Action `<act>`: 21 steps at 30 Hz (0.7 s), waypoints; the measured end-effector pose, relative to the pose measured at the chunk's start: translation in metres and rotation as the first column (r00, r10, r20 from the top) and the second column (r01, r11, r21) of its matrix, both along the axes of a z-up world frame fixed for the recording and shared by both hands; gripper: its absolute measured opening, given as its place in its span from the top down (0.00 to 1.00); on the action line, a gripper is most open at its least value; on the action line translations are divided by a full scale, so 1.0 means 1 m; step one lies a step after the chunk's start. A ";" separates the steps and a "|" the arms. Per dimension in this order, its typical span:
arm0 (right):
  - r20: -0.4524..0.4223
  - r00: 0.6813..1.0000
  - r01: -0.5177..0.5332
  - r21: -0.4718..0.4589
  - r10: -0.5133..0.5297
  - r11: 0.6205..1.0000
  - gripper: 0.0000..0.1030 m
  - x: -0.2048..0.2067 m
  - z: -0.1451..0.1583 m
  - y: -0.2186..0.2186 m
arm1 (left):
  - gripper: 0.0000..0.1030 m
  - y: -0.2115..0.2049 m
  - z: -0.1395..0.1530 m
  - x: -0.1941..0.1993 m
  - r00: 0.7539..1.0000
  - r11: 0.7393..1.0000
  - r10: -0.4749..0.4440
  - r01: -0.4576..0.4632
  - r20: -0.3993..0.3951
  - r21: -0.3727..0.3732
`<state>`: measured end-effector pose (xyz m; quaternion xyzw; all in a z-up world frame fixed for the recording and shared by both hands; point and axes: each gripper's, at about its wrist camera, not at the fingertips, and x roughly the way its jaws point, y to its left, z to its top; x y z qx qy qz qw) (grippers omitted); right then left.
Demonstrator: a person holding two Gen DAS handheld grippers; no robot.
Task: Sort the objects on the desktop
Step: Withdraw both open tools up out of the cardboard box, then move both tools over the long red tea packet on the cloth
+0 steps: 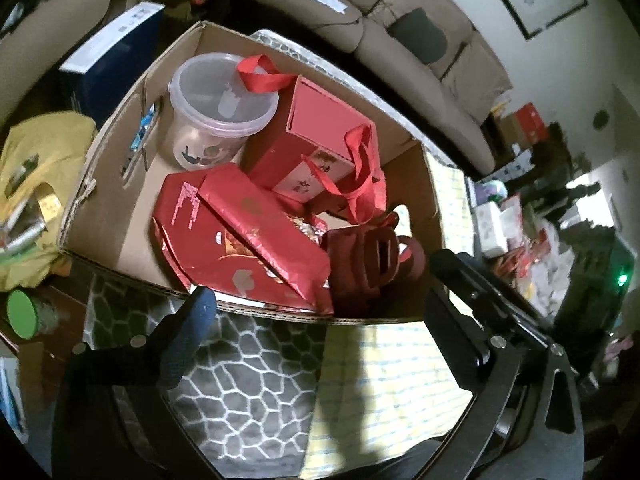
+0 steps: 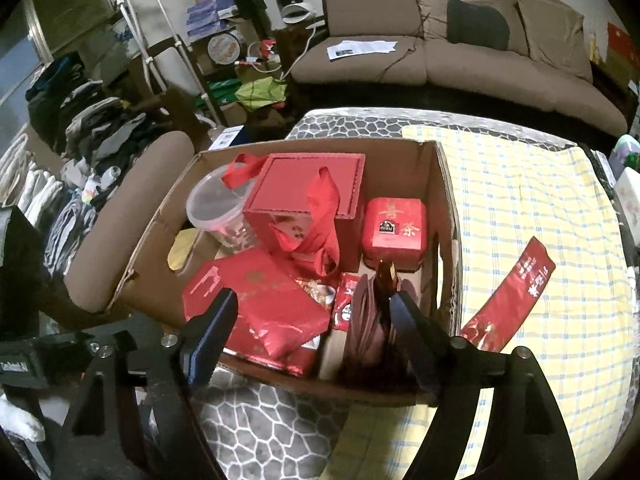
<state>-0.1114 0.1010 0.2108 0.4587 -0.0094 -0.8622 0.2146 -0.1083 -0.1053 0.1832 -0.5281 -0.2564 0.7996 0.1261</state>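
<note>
An open cardboard box [image 1: 112,152] [image 2: 444,208] stands on the table. It holds a clear plastic tub [image 1: 216,108] [image 2: 216,208], a red gift box with ribbon handles [image 1: 320,128] [image 2: 308,192], a flat red packet [image 1: 256,220] [image 2: 272,300] lying on a red carton, a dark red bag [image 1: 368,264] [image 2: 368,320] and a red tin [image 2: 394,224]. A long red packet [image 2: 516,292] lies outside on the checked cloth. My left gripper [image 1: 320,300] hangs wide open over the box's near wall. Over the box's near end my right gripper [image 2: 310,320] is open too, its pads touching nothing.
A yellow checked cloth [image 2: 520,200] covers the table right of the box, over a grey honeycomb-patterned cover [image 1: 248,392]. A brown sofa [image 2: 480,64] lies behind. To the left sit an armchair arm [image 2: 132,208], a yellow bag [image 1: 40,160], a green-lidded can [image 1: 22,314] and a blue carton [image 1: 116,60].
</note>
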 end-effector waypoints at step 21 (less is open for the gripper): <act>0.027 0.991 0.128 -0.027 -0.127 0.991 0.13 0.009 -0.004 0.097 | 0.00 0.084 0.014 0.011 0.980 0.973 -0.186 0.174 -0.068 -0.152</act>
